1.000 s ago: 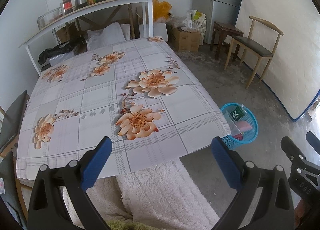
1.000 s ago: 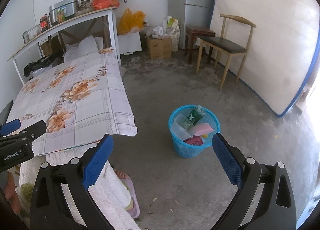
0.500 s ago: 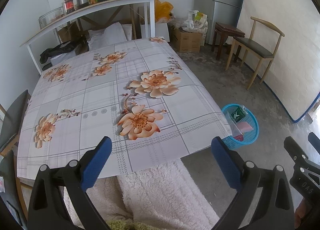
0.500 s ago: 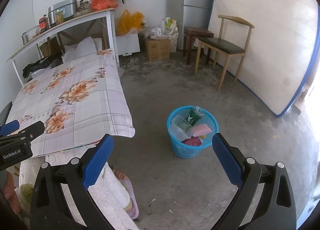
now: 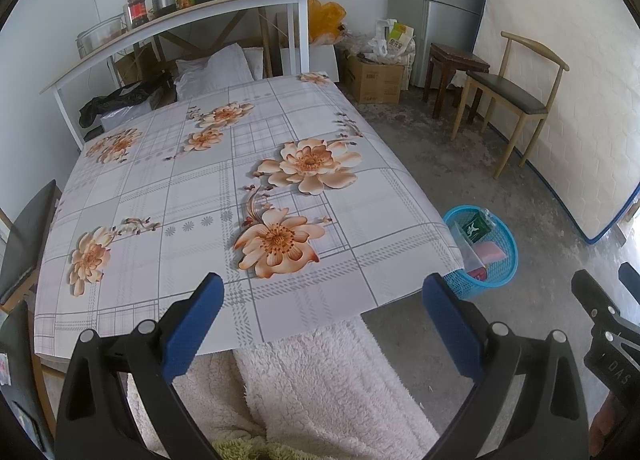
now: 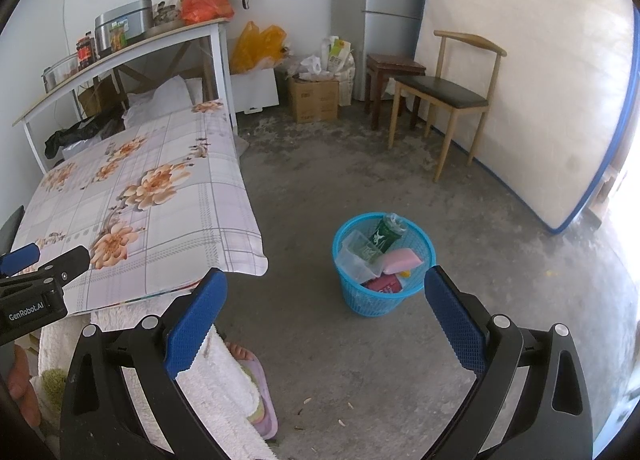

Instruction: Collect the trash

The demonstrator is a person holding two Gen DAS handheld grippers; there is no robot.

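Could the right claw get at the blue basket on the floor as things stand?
Probably yes. The right claw is open and empty, and the blue basket stands ahead of it on bare floor beside the table, with nothing between them.

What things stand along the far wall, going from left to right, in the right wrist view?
Shelf → yellow bags → cardboard box → fridge → stool → chair → mattress.
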